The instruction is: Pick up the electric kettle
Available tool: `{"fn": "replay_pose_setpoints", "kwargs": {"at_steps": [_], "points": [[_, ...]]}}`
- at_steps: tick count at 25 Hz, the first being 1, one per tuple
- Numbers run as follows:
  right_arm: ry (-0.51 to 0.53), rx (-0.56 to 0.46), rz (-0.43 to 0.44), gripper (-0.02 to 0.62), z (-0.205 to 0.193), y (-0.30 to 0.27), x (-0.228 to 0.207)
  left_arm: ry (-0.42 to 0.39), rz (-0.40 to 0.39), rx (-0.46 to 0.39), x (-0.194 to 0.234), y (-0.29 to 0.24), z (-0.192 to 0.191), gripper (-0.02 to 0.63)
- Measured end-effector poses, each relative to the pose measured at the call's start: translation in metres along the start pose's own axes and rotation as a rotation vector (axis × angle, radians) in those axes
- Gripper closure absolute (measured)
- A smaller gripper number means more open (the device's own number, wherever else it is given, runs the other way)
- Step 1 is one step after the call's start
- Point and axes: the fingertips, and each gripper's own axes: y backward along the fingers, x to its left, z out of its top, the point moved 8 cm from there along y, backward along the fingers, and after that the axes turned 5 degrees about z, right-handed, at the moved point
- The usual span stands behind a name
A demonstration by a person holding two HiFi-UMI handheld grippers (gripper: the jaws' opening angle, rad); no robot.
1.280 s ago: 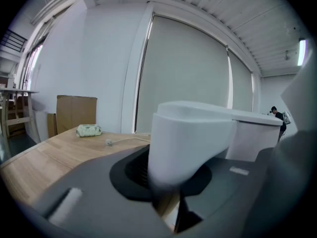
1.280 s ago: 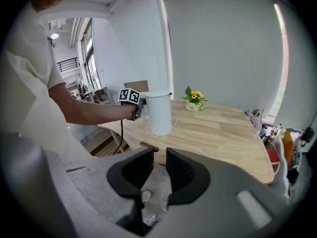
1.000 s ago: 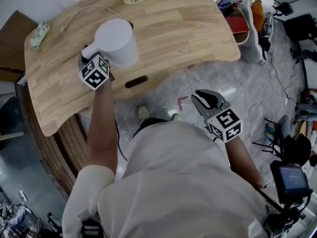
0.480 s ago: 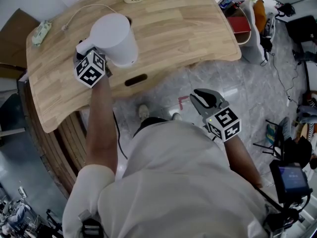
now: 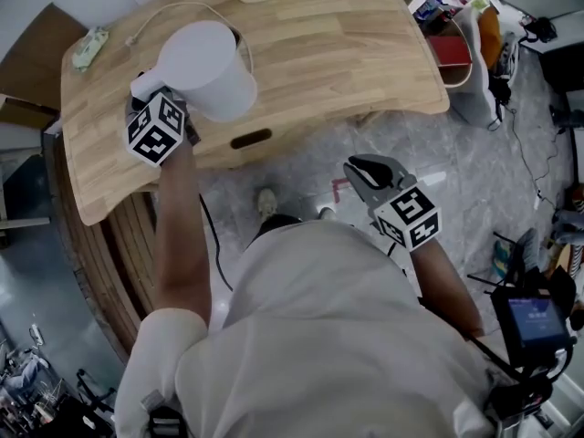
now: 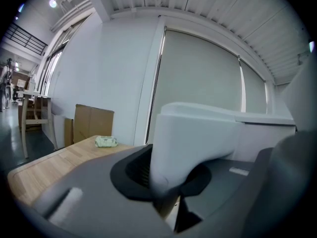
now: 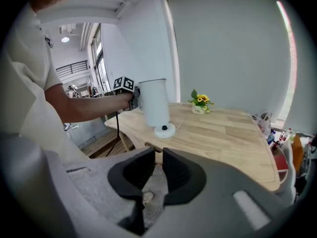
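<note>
Left tool [image 5: 148, 94] pinches smooth white cylindrical kettle [image 5: 205, 57] handle [image 6: 193, 143] above wooden table [image 5: 347, 53]; right tool [image 5: 365, 170] pressed together.

Office-like room: wooden desk [image 5: 347, 53], roller-blind window [image 7: 233, 48]

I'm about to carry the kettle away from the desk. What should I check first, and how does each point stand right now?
1. Left tool closed on the kettle handle: ok.
2. Kettle off its base, with a gap between them: ok.
3. Kettle close to upright in the right gripper view: ok.
4. Cord lies on the table and is not draped over the kettle: ok.
5. Right tool empty and held off the table's edge: ok.
6. Water level inside the kettle: cannot tell.
</note>
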Motion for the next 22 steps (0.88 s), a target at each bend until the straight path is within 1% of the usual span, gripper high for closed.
{"fn": "replay_pose_setpoints", "kwargs": {"at_steps": [5,8,10,22], "points": [[0.019,-0.002,0.041,0.566,0.001,0.002,-0.002,0.008,0.009,-0.010,0.004,0.035,0.011,0.529],[0.035,-0.011,0.064,0.591,0.001,0.006,-0.004,-0.008,0.004,-0.023,0.003,0.056,0.018,0.529],[0.048,-0.011,0.084,0.592,0.000,0.010,-0.004,-0.020,-0.002,-0.030,0.000,0.073,0.021,0.529],[0.166,0.072,0.217,0.593,-0.006,0.019,-0.007,-0.029,-0.023,-0.022,-0.023,0.174,0.033,0.529]]}}
